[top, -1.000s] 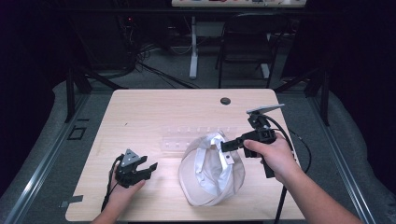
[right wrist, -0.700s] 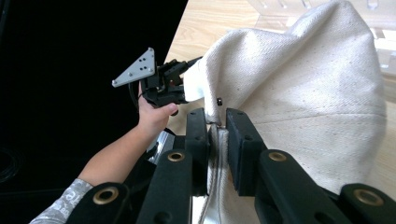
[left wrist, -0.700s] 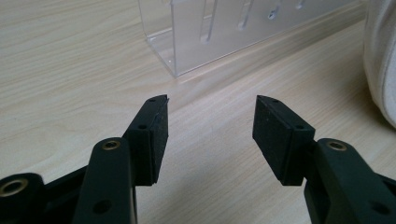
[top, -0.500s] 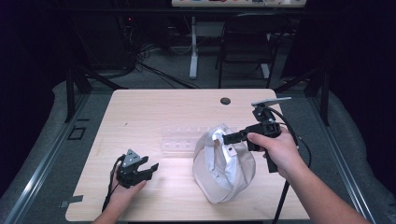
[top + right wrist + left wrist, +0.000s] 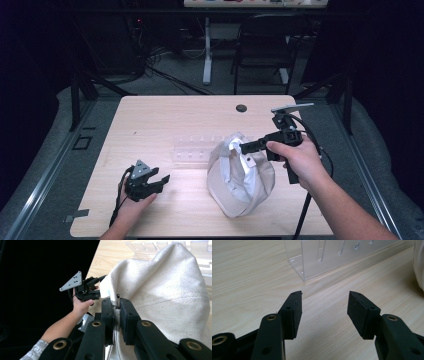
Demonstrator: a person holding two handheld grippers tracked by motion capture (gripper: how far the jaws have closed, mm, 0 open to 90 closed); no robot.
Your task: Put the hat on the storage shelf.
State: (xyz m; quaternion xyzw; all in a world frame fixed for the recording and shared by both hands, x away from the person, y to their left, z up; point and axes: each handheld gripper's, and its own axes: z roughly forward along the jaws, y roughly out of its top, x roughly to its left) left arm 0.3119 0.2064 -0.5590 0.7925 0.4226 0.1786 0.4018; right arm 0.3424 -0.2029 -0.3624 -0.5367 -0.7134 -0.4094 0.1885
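Right gripper (image 5: 246,147) has just clenched the white cloth bag (image 5: 245,180); left gripper (image 5: 155,181) gapes idle; lift slowly, keeping that fold pinched

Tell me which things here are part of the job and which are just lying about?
Part of the job:
- white cloth bag, its fabric pinched by the right gripper
- left gripper, open, resting on the table

Lying about:
- clear plastic rack behind the bag
- small dark round thing near the table's far edge
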